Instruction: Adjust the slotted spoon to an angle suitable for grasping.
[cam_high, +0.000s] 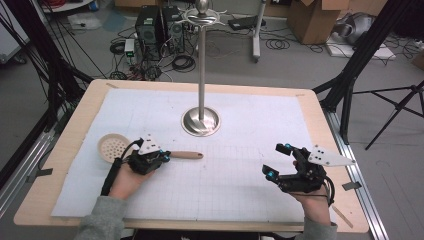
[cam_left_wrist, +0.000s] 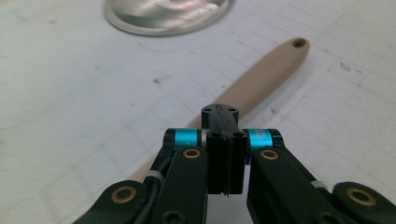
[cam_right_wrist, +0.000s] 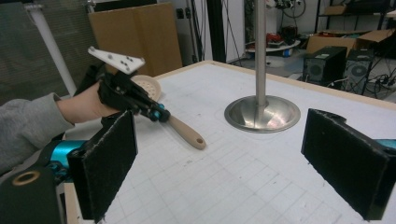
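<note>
A beige slotted spoon lies flat on the white grid mat, bowl to the left, handle pointing right. My left gripper sits over the handle near the bowl. In the left gripper view its pads are pressed together with nothing seen between them, and the handle runs out from beneath them. The right gripper view shows that gripper low over the spoon. My right gripper hovers at the mat's right side, jaws wide apart and empty.
A tall metal stand with a round base rises from the middle of the mat; its base edge is just ahead of the left gripper. The wooden table edge borders the mat. Cables, computers and boxes are on the floor beyond.
</note>
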